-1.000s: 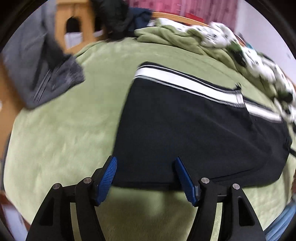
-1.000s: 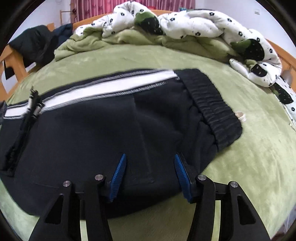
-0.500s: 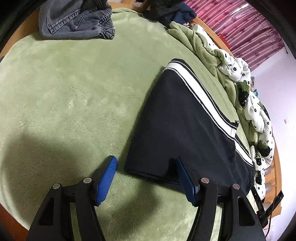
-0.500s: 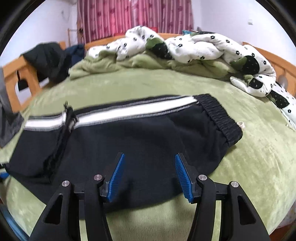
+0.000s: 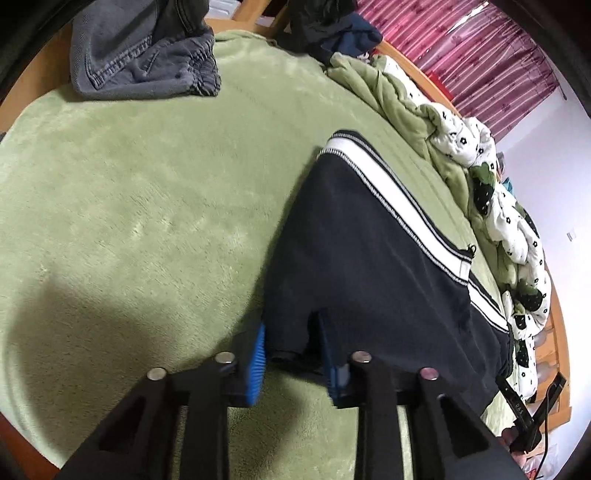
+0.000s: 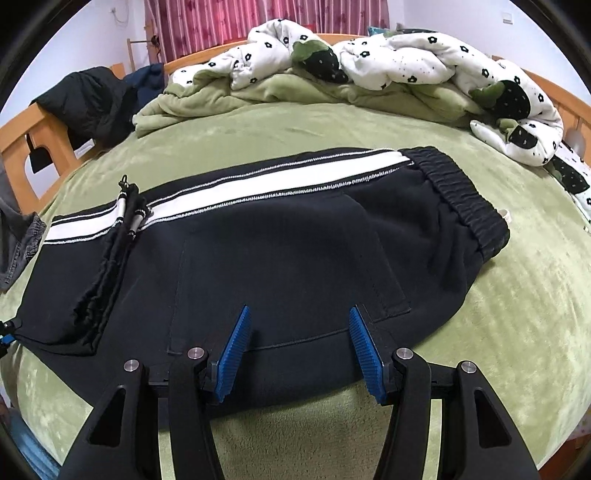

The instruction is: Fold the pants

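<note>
Black pants (image 6: 280,254) spread mid-frame on green bed (image 5: 129,206). Left gripper (image 5: 295,354) pinching folded corner; right gripper (image 6: 301,347) spread above hem. Shallow pinch could slip, undoing fold.

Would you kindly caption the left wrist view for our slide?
Left gripper closing on the near corner of the black striped pants lying on a green blanket.

Wooden bed frame (image 6: 22,147) under plush green blanket (image 6: 517,295); pink-striped curtains (image 6: 258,22) behind (drawn shut); plain white walls (image 6: 461,22); crumpled flower-print white quilt (image 6: 424,62).
</note>
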Demonstrator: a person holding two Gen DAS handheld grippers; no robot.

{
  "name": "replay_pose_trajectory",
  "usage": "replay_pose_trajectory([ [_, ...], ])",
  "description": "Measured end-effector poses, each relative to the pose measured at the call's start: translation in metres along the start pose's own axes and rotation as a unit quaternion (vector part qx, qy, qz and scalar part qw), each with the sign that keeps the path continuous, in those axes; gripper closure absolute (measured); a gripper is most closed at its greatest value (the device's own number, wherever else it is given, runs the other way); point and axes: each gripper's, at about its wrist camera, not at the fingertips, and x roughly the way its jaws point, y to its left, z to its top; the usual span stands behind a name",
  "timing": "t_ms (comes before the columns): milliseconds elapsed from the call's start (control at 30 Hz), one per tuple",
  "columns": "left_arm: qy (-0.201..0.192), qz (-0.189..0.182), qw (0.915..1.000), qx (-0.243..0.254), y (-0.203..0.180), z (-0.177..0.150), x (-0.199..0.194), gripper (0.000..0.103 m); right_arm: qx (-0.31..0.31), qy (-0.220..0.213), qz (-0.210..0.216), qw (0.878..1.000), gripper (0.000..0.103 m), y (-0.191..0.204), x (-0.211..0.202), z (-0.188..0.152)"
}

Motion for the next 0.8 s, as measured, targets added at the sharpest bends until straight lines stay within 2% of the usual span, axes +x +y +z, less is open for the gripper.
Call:
replay_pose_trajectory([
  [67,-0.012,0.006,0.9999,0.01,-0.004,-0.002,-0.004,0.083,0.007,-0.003,0.003,1.0,0.048,-0.003,-0.002,0.001],
  [167,-0.033,0.046,0.9971,0.051,-0.019,-0.006,-0.009,0.083,0.025,-0.001,0.014,1.0,0.048,-0.01,-0.003,0.005],
  [267,-0.055,0.088,0.9891,0.105,-0.041,-0.007,-0.013,0.085,0.045,-0.005,0.019,0.999,0.048,-0.02,-0.005,0.006],
  [333,-0.066,0.1,0.984,0.131,-0.059,-0.007,-0.018,0.09,0.058,-0.01,0.022,0.998,0.048,-0.026,-0.008,0.007],
  [433,-0.083,0.076,0.9828,0.147,-0.093,-0.001,-0.032,0.092,0.08,-0.016,0.027,0.996,0.048,-0.039,-0.011,0.006],
  [567,-0.081,0.021,0.9831,0.163,-0.15,0.007,-0.039,0.092,0.091,-0.023,0.018,0.995,0.048,-0.052,-0.014,0.003],
  [667,-0.078,-0.004,0.9758,0.204,-0.201,-0.001,-0.036,0.092,0.097,-0.031,0.008,0.995,0.048,-0.063,-0.017,0.0],
  [800,-0.058,-0.037,0.9619,0.265,-0.265,-0.033,-0.017,0.093,0.12,-0.031,0.009,0.992,0.048,-0.084,-0.021,-0.004],
])
